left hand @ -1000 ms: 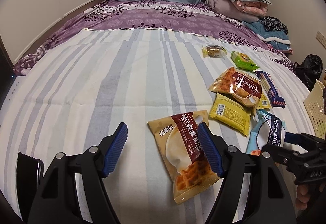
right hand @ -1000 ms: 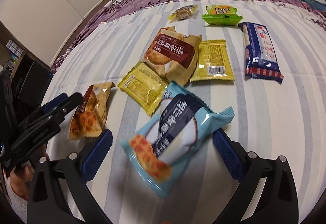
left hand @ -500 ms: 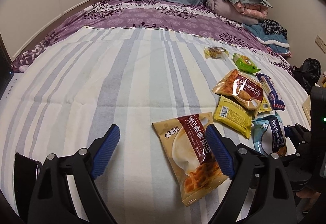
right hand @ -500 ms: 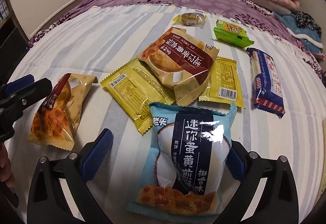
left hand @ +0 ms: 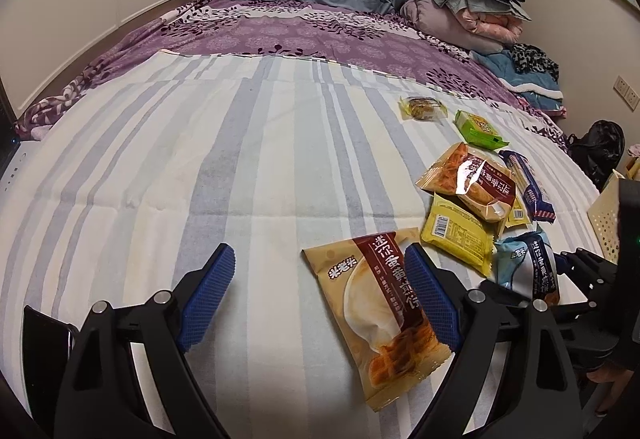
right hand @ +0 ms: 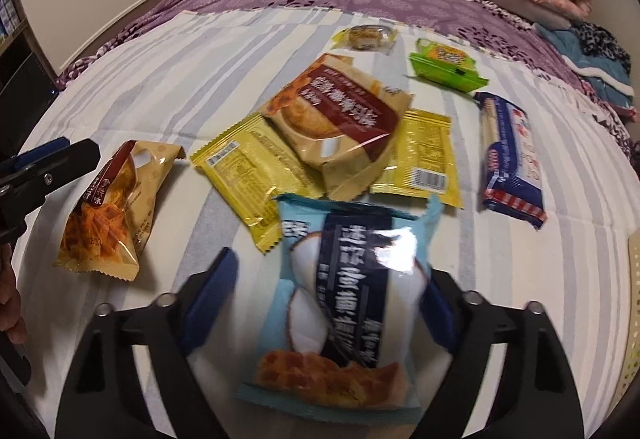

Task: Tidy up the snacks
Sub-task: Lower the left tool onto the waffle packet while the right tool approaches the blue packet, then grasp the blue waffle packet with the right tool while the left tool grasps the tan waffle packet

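Snack packets lie on a striped bed sheet (left hand: 200, 167). My left gripper (left hand: 320, 291) is open above the sheet; a tan waffle packet (left hand: 384, 315) lies under its right finger, also seen in the right wrist view (right hand: 108, 207). My right gripper (right hand: 328, 299) is open around a light blue waffle packet (right hand: 340, 303), which lies between its fingers and also shows in the left wrist view (left hand: 528, 267). Beyond lie a brown-and-tan packet (right hand: 340, 123) on two yellow packets (right hand: 244, 167), a blue cracker pack (right hand: 512, 155), a green pack (right hand: 444, 63) and a small pastry (right hand: 364, 37).
A cream perforated basket (left hand: 608, 215) stands at the right bed edge. Folded blankets (left hand: 468, 11) are piled at the far right on a purple bedspread (left hand: 300, 35). Curtains hang behind. A black bag (left hand: 600, 151) sits beyond the right edge.
My right gripper has swung to face the blue packet and moved down over it, so the packet now lies between the fingers. My left gripper has drawn back and risen slightly.
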`<state>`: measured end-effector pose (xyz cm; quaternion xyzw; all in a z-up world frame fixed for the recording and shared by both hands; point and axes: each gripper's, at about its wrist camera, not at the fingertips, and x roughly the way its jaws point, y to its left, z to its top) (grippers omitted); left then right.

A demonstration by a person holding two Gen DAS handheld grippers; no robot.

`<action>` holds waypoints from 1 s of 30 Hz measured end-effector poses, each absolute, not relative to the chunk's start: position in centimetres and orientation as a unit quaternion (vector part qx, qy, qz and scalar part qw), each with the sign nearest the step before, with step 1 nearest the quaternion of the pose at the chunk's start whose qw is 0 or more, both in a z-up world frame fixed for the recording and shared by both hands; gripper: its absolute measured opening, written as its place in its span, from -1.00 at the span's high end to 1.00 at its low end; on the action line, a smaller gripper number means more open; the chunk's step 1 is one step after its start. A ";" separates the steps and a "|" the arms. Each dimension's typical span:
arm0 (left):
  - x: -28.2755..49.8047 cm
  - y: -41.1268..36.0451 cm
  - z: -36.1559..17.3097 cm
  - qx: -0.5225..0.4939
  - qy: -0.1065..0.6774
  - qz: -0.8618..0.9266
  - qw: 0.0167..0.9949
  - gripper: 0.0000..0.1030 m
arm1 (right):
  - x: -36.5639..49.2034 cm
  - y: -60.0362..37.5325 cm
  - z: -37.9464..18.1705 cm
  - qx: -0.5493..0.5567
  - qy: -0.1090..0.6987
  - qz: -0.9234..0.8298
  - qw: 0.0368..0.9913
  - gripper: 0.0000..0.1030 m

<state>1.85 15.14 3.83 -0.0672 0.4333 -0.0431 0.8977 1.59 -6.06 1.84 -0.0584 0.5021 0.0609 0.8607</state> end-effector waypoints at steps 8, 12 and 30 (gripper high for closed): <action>2.3 14.7 3.2 -0.073 0.440 -0.054 0.893 -0.70 | 1.1 -7.5 2.3 -0.057 0.494 0.071 0.865 -0.09; 2.2 13.9 2.9 -0.072 0.445 -0.065 0.890 -0.70 | 0.8 -7.6 2.4 -0.073 0.493 0.055 0.865 -0.08; 3.0 11.6 1.2 -0.074 0.466 -0.070 0.879 -0.89 | 0.7 -8.3 2.3 -0.063 0.495 0.046 0.866 -0.09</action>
